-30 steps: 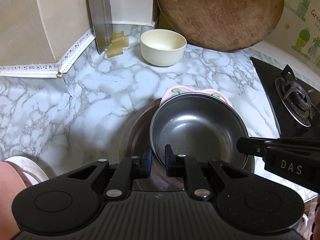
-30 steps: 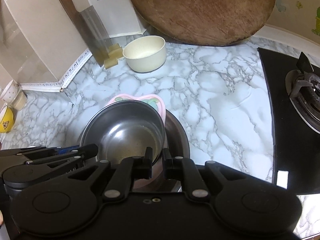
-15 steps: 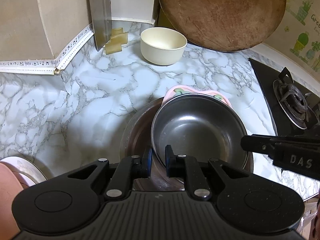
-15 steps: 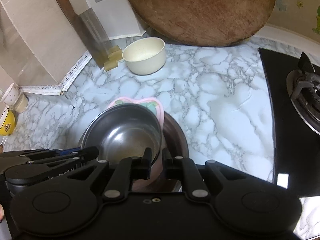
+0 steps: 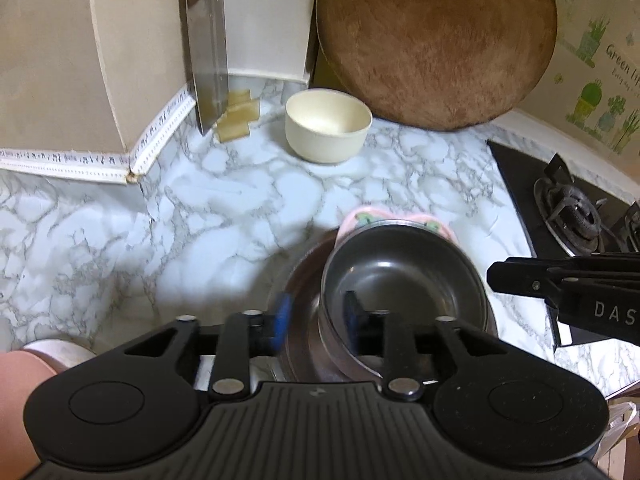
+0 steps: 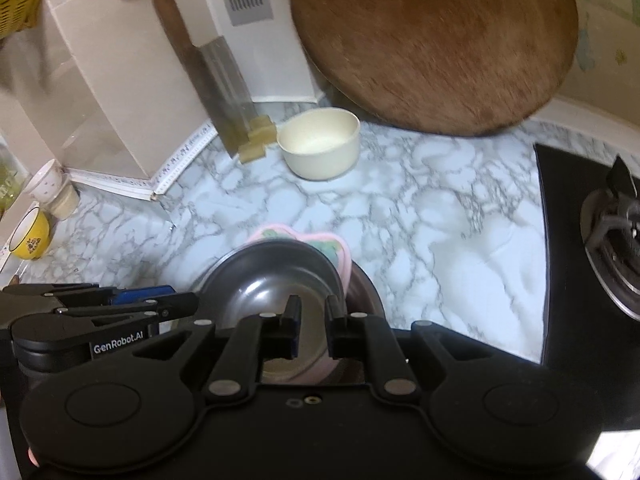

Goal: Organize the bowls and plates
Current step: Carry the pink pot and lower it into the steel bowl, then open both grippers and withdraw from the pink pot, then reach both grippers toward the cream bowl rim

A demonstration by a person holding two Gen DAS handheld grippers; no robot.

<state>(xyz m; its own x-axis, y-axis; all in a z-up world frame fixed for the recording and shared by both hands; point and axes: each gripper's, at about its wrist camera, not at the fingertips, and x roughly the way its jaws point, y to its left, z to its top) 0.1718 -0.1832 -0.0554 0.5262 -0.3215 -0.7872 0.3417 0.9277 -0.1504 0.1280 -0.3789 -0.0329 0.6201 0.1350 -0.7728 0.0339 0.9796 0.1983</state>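
A steel bowl (image 5: 400,276) sits on a pink plate (image 5: 362,216), which rests on a wider steel plate (image 5: 300,292) on the marble counter. My left gripper (image 5: 314,314) is open, its jaws on either side of the bowl's near rim. My right gripper (image 6: 312,320) is slightly open over the rims of the steel bowl (image 6: 276,276) and pink plate (image 6: 332,248); the right gripper also shows from the side in the left wrist view (image 5: 560,284). A cream bowl (image 5: 328,130) stands upright at the back, also in the right wrist view (image 6: 320,144).
A round wooden board (image 5: 436,40) leans on the back wall. A cleaver (image 5: 208,60) stands beside wood blocks (image 5: 236,118). A gas hob (image 5: 572,220) lies right. A yellow cup (image 6: 30,234) and white cups (image 6: 50,188) stand far left.
My left gripper's jaws have opened from the steel bowl's rim. My right gripper's jaws have parted a little. Both views pulled back and up slightly from the stack.
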